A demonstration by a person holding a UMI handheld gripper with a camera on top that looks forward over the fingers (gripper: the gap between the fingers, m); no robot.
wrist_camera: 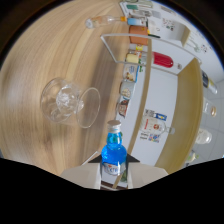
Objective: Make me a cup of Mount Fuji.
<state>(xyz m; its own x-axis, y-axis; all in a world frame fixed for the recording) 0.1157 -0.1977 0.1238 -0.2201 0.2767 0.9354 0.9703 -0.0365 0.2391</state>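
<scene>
A blue bottle (113,150) with a silver cap and a label stands between my fingers, and both black pads (96,159) press on its sides. My gripper (113,166) is shut on it and holds it off the wooden table (45,55). Just beyond the bottle's cap is a clear stemless glass (67,102) holding ice. It rests on the table, and the whole scene appears turned sideways. The bottle's base is hidden between the fingers.
A small clear vessel (97,21) stands farther along the table. Several bottles and jars (131,60) line the table's far edge inside a clear rack. Beyond them are a red object (163,60), a clear labelled bottle (155,125) and white cabinets.
</scene>
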